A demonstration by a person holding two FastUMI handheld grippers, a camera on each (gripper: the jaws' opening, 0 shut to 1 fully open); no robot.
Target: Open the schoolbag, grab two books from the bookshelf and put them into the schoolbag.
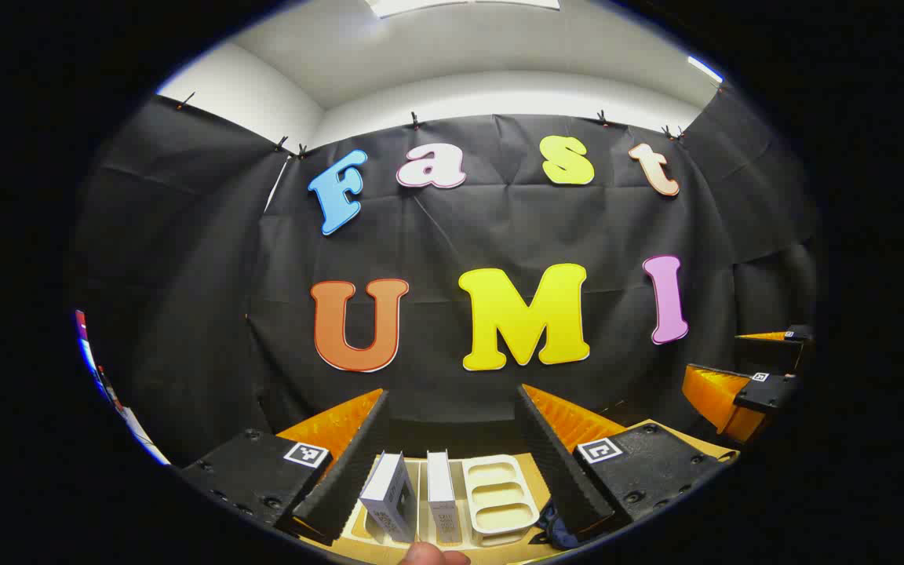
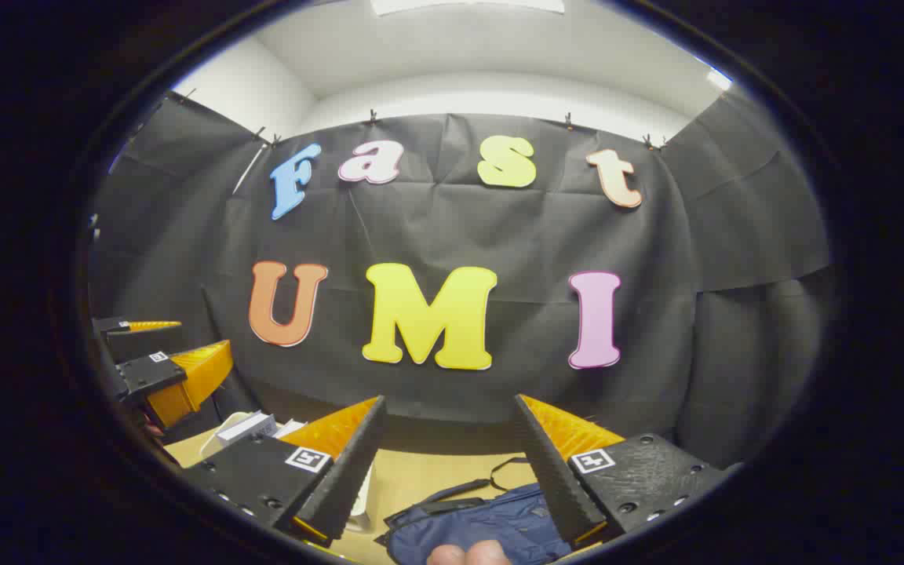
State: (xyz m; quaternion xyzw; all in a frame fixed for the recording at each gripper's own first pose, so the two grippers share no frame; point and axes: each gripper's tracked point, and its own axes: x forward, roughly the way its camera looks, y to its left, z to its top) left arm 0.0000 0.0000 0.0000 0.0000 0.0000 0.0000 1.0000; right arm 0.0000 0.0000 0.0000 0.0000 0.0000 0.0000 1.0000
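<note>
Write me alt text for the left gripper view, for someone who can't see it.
The left gripper is open, its two black-and-orange fingers spread above a cream bookshelf on a tan table. Two white books stand upright in the rack, side by side. The right gripper shows farther off at the right edge, with black cloth behind.

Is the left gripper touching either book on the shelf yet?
Apart. In the left gripper view the left gripper is open, above the two books.

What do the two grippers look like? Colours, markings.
Both match: left gripper and right gripper each have two black wedge fingers with ribbed inner pads, orange ribbed backs, and black screwed blocks carrying square black-and-white tags. No cables or sleeves visible.
</note>
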